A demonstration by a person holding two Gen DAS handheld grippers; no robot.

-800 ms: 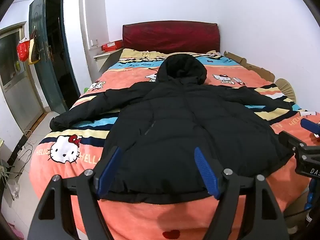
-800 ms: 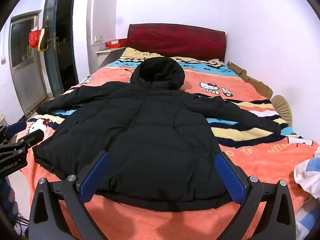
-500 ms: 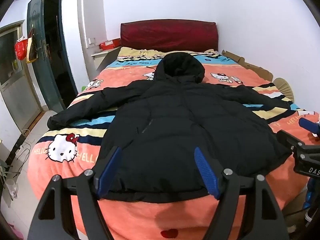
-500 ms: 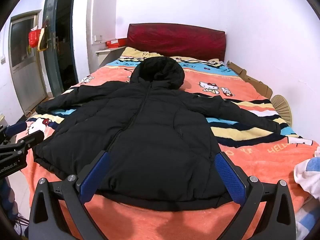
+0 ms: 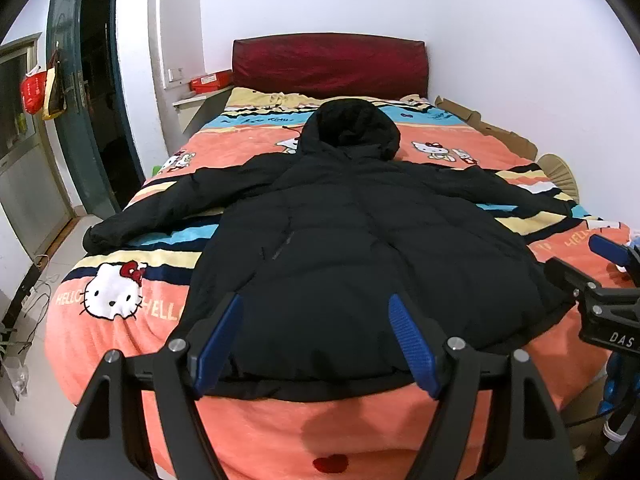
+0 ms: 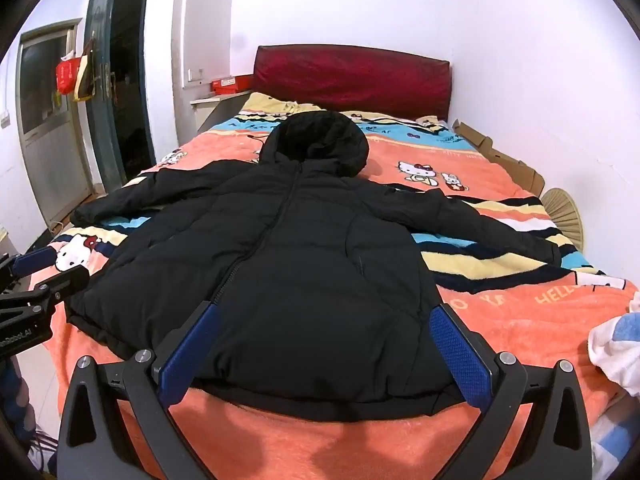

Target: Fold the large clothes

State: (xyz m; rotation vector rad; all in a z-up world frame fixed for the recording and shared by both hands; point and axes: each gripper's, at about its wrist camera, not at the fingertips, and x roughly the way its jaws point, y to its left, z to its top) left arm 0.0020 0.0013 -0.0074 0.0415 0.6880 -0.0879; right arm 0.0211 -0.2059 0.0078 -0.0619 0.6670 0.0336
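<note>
Right gripper marked "DAS"

Bed under an orange cartoon-cat blanket, black hooded jacket spread flat on it, sleeves outstretched

A black hooded puffer jacket lies flat, sleeves spread, on the orange cartoon-print bed blanket; the right hand-held gripper, blue-padded jaws wide apart, hovers above the jacket's hem.
</note>
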